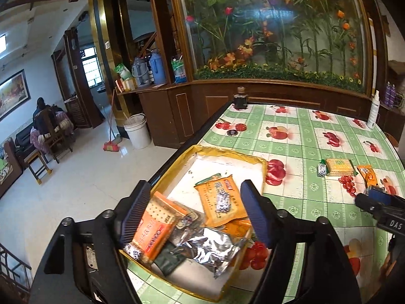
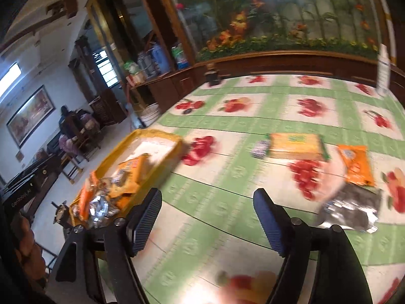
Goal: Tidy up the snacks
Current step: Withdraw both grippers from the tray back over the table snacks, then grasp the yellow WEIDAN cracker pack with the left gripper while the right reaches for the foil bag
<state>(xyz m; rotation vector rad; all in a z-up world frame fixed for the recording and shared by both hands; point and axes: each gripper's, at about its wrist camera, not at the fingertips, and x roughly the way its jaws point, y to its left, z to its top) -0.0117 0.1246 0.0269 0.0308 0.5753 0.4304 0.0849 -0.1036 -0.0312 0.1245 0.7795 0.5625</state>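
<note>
where tiles gleam, fruit-print tablecloth (image 1: 316,129)

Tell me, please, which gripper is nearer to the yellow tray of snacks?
Left. The left gripper hovers open directly over the yellow tray; the right gripper is off to its side, above bare tablecloth.

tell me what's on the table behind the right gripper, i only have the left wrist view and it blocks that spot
observer: a dark and silver packet lies on the tablecloth, on the near side of the orange packet; the picture is blurred.
operator: is the right gripper carrying anything
observer: no, the right gripper is open, with only tablecloth showing between its fingers.
</note>
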